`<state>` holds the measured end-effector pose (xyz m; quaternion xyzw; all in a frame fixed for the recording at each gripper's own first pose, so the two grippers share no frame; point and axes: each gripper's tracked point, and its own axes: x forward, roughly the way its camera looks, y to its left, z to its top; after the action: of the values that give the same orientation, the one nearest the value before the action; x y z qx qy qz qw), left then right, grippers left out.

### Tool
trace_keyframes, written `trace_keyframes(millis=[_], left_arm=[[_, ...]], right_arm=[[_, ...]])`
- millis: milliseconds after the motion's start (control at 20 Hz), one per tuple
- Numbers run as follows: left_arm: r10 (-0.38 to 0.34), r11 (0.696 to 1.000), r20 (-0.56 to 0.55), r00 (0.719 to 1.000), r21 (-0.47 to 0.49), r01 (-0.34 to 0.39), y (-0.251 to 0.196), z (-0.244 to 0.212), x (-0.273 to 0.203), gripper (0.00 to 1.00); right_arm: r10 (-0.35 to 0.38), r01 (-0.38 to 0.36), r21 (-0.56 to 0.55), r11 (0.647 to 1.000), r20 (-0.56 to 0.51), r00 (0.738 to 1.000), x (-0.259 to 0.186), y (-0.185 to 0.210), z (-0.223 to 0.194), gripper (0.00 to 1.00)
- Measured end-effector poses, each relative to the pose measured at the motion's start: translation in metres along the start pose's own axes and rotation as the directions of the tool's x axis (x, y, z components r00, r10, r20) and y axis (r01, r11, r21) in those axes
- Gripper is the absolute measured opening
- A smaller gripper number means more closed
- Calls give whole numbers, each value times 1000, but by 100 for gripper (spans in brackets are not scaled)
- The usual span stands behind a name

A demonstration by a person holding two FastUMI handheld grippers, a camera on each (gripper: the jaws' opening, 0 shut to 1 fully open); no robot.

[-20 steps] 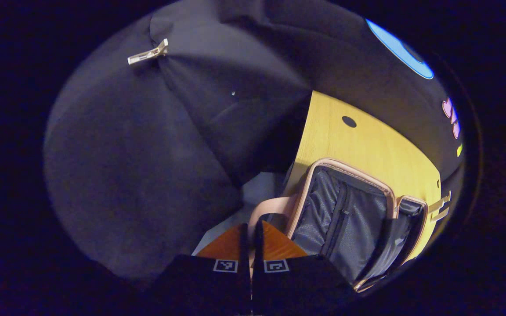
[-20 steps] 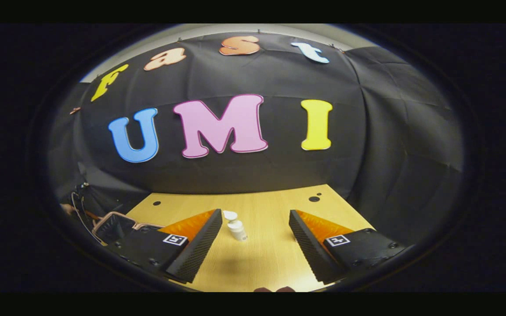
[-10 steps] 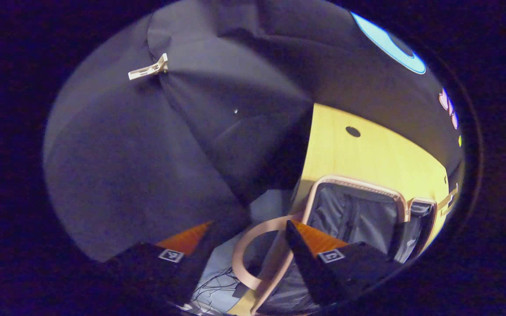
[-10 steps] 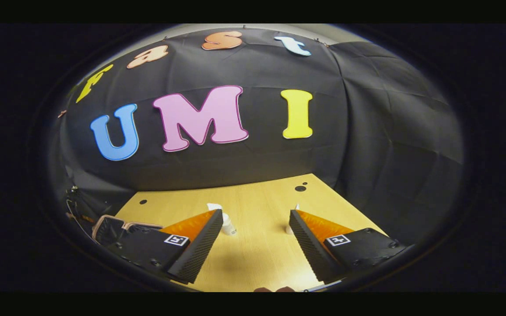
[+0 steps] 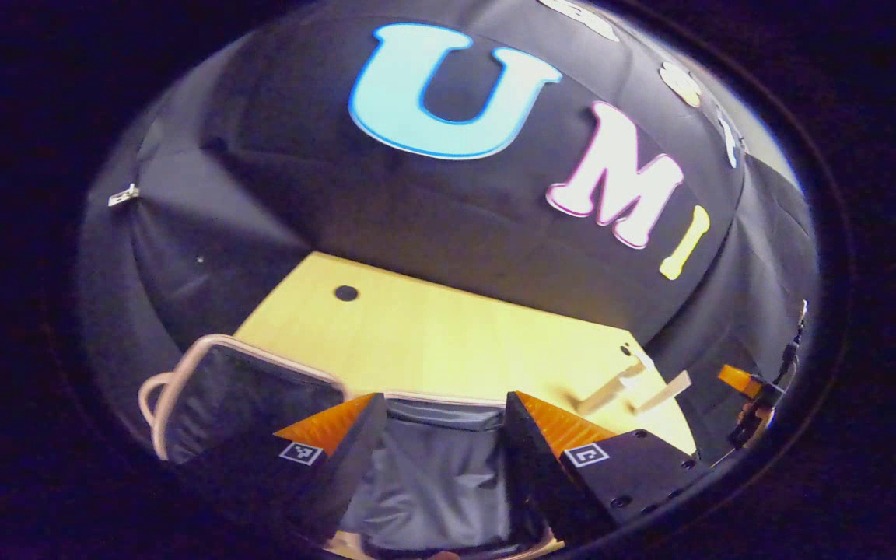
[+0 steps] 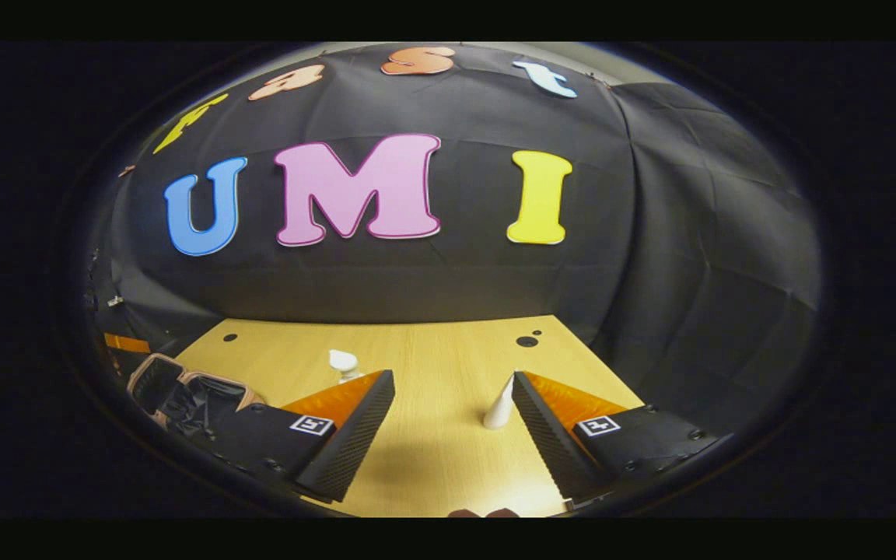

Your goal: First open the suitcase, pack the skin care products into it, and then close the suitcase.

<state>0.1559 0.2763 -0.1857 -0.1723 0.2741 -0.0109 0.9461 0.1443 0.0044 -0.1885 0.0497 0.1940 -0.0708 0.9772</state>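
Left hand-held gripper (image 5: pixel 440 435) wide, off suitcase (image 5: pixel 417 467) handle; right hand-held gripper (image 6: pixel 452 420) wide too.
Swung from handle to above open case on tabletop (image 6: pixel 432 459). Lid open = step 1 done. Next: tube (image 6: pixel 498 404), pump bottle (image 6: pixel 344 363), w/ right.

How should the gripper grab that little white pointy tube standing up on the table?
Probably around its narrow middle, coming in level from the front. The white tube stands upright on the table, wide at the foot and thin on top, just inside the open right gripper. Its tip looks too thin to pinch.
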Motion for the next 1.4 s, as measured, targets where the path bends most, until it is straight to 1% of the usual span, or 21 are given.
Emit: trace_keyframes(millis=[50, 150, 250, 350, 500, 600, 750, 900, 1000, 1050, 1100, 1150, 1200, 1250, 1300, 1350, 1400], left_arm=[[-38, 999, -6, 999, 31, 38, -35, -9, 14, 96], [-84, 990, -45, 995, 106, 88, -95, -34, 42, 96], [-129, 983, -122, 984, 114, 143, -149, -67, 70, 96], [-130, 982, -176, 976, 114, 151, -183, -94, 106, 97], [-77, 977, -216, 973, 181, 117, -207, -120, 154, 97], [-58, 968, -233, 971, 224, 112, -220, -129, 181, 97], [13, 963, -231, 973, 263, 50, -216, -136, 223, 97], [44, 976, -232, 972, 218, 7, -212, -143, 256, 97], [34, 984, -252, 967, 176, 11, -212, -155, 270, 97], [41, 984, -255, 966, 179, 5, -213, -158, 270, 96], [100, 975, -251, 963, 218, -44, -202, -155, 270, 80], [156, 958, -261, 953, 273, -82, -192, -153, 267, 64], [166, 953, -278, 946, 294, -80, -188, -155, 266, 59], [140, 960, -309, 941, 276, -52, -189, -158, 257, 57], [109, 970, -340, 934, 241, -26, -194, -158, 250, 54], [89, 976, -370, 925, 216, -8, -197, -155, 239, 54], [83, 978, -387, 918, 207, -1, -193, -152, 225, 54]], right_arm=[[3, -3, 10, 1000, -12, 1000, 7, -6, -8, 97], [8, -7, 20, 1000, -54, 999, 23, -19, -28, 97], [28, -24, 35, 999, -96, 995, 42, -25, -47, 97], [42, -39, 30, 999, -129, 991, 61, -32, -63, 97], [72, -70, 17, 997, -185, 980, 86, -35, -90, 98], [86, -86, 12, 996, -203, 975, 101, -36, -101, 97], [80, -77, 21, 997, -221, 972, 125, -41, -112, 98], [63, -53, 47, 997, -231, 971, 146, -45, -121, 99], [46, -38, 34, 999, -240, 970, 161, -49, -132, 99], [36, -31, 23, 999, -251, 967, 169, -52, -140, 98], [43, -38, 24, 999, -276, 960, 175, -51, -150, 92], [32, -36, -7, 999, -321, 947, 174, -55, -161, 76], [11, -19, -27, 999, -287, 958, 183, -59, -158, 61], [-4, -12, -53, 999, -293, 956, 182, -65, -157, 46], [33, -45, -31, 999, -320, 947, 173, -57, -156, 39], [69, -69, 13, 998, -333, 940, 162, -46, -155, 43], [99, -90, 40, 995, -326, 940, 153, -37, -148, 40]])
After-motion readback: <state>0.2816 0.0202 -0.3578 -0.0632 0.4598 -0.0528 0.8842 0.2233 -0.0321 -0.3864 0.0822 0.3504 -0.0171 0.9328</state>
